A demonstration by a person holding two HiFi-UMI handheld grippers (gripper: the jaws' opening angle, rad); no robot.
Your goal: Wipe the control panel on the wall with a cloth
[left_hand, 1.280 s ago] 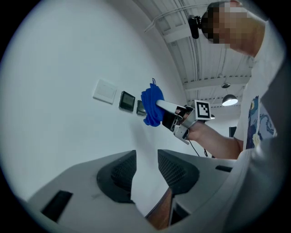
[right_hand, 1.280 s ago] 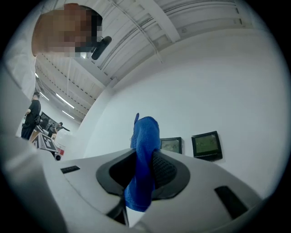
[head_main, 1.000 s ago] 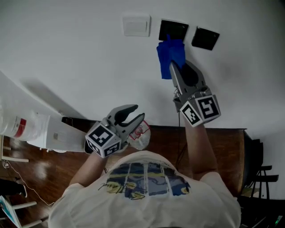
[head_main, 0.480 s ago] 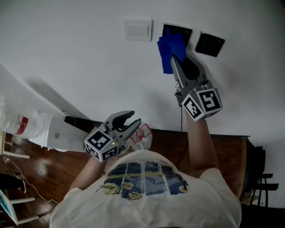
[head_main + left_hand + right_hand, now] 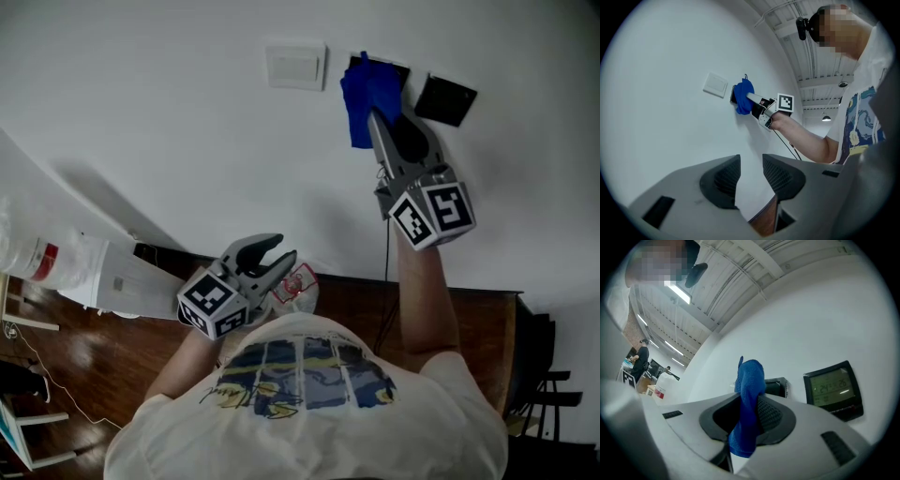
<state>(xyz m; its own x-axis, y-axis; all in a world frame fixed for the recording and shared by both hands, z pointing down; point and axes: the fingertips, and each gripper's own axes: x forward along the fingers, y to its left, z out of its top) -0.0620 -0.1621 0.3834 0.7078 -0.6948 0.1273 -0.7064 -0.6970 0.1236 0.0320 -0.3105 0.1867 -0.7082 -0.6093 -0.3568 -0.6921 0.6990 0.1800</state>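
Up on the white wall, the right gripper (image 5: pixel 385 127), clamped on the blue cloth (image 5: pixel 368 99), lays it over the left dark control panel (image 5: pixel 398 67), seemingly mid-wipe, so next come firm strokes across its face, while the left gripper (image 5: pixel 281 251) hangs parted and empty.

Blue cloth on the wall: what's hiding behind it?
A black panel. Only its edge peeks out beside the cloth; the rest of its face is covered, so what is on it cannot be seen.
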